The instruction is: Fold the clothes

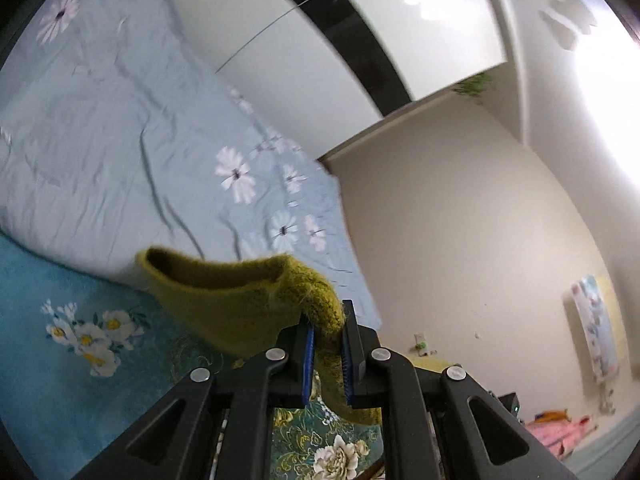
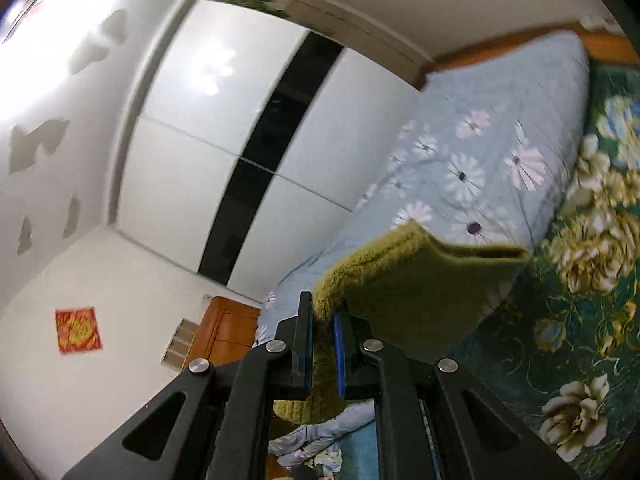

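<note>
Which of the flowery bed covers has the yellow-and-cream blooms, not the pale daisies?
The dark teal bedspread; its blooms are big, cream and gold. The pale blue quilt beside it carries white and pink daisies instead.

1. An olive-green fuzzy knit garment [image 1: 224, 300] hangs lifted above the bedding, doubled into 2 layers with an open gap along its top edge.
2. Its ends bunch where they are pinched.

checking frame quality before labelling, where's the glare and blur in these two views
Left wrist view: window glare blows out the upper right; the floral quilt is motion-smeared, the green knit garment softly blurred. Right wrist view: glare at upper left, lamp reflection on the wardrobe, fisheye bending its edges.
</note>
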Demonstrator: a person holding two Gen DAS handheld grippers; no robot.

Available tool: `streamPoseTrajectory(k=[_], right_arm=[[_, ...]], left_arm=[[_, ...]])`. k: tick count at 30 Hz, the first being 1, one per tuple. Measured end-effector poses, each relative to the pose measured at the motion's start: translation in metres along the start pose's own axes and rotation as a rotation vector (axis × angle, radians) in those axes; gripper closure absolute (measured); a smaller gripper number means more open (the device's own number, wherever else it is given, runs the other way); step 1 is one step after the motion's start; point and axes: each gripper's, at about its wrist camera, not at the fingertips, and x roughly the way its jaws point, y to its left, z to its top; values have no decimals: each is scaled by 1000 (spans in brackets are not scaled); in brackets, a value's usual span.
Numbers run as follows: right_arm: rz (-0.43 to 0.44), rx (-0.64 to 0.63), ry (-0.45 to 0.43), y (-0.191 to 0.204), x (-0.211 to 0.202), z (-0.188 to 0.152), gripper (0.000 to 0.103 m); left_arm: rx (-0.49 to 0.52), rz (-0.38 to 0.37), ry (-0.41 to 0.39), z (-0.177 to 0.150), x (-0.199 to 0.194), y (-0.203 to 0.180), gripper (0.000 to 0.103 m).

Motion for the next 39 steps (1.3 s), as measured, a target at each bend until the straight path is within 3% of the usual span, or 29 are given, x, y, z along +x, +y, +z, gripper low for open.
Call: streamPoseTrajectory(k=[7,11,14,20,23,31,39], right_arm=[[60,-89,31,44,-68,-44,94],[68,-133,104,56,-93,-73,94],[34,-145,195,54,-80,-86,94],[-168,-74,420,3,24,-95,94],[-265,-57,517,-23,74,-95,94],[-340,-29,661,-79,178,-88,94],[-371,1,727,-133,250,-86,94]], left_arm=[[72,-55,26,-60,-96,-23,91],[58,-22,66,-95,-133,-16,91],[37,70,83,-100,-128,6,91],[-240,209,83,-91,-71,101,91],[-311,254,73,-80,-44,131,91],[-487,400,72,-61,14,199,91],[-507,512,116,-37,71,241,91]])
